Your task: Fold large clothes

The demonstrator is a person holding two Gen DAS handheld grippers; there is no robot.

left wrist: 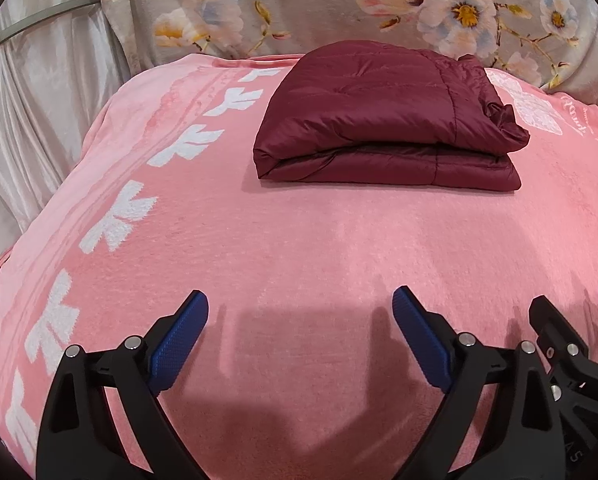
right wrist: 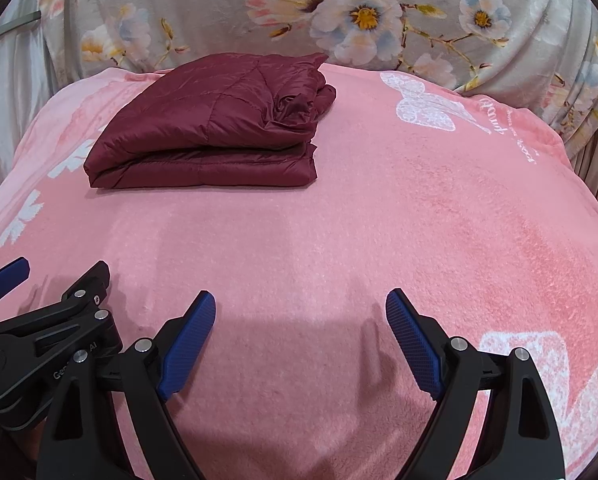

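Observation:
A dark red quilted jacket (left wrist: 387,120) lies folded into a thick rectangle on the pink blanket (left wrist: 299,232), toward the far side. It also shows in the right wrist view (right wrist: 211,128), left of centre. My left gripper (left wrist: 301,304) is open and empty, low over the blanket, well short of the jacket. My right gripper (right wrist: 301,304) is open and empty, beside the left one. The right gripper's body shows at the right edge of the left wrist view (left wrist: 571,352); the left gripper's body shows at the left edge of the right wrist view (right wrist: 47,332).
The pink blanket (right wrist: 379,220) has white flower prints (left wrist: 115,220) along its left side and a white butterfly print (right wrist: 423,104) at the far right. A grey floral cloth (right wrist: 339,12) hangs behind. Pale satin drapery (left wrist: 39,100) hangs at the left.

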